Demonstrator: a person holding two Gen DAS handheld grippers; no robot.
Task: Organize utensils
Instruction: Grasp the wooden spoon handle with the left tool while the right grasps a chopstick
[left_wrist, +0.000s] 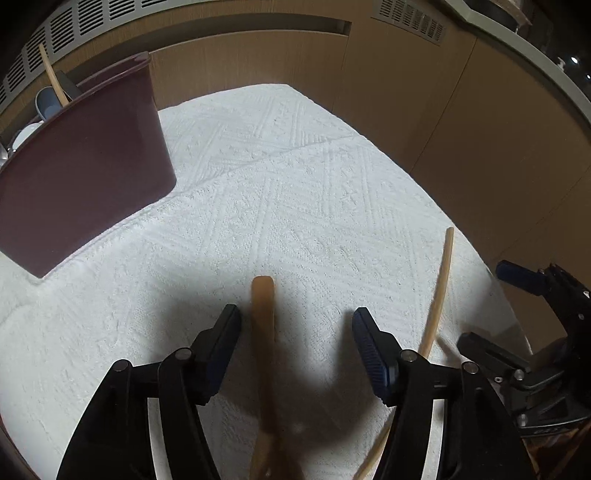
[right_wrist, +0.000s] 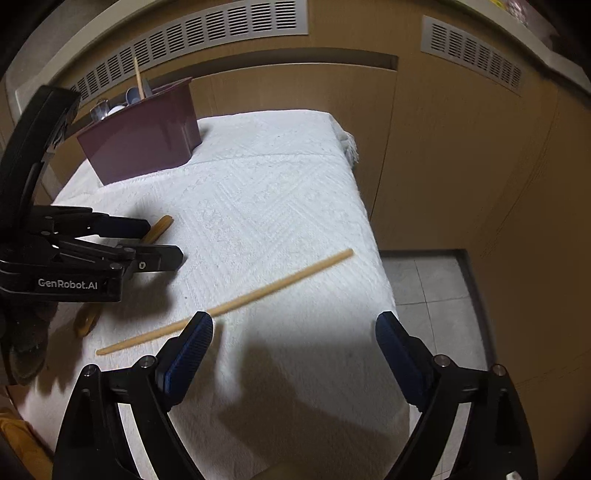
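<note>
1. A white textured cloth (right_wrist: 280, 206) covers the table, its fringe hanging at the far right corner.
2. Light wooden panels (right_wrist: 461, 155) stand behind and right of the table.
3. Slatted vents (right_wrist: 207, 33) run above the panels.
4. Grey floor tiles (right_wrist: 428, 284) lie past the table's right edge.

A: List all legible markings.
B: One only. White lettering "GenRobot.AI" stands on the black body of the left hand-held gripper (right_wrist: 162, 245), seen in the right wrist view.
A: Any in the left wrist view?
B: Faint marks show on the right hand-held gripper (left_wrist: 491, 314); they cannot be read.
</note>
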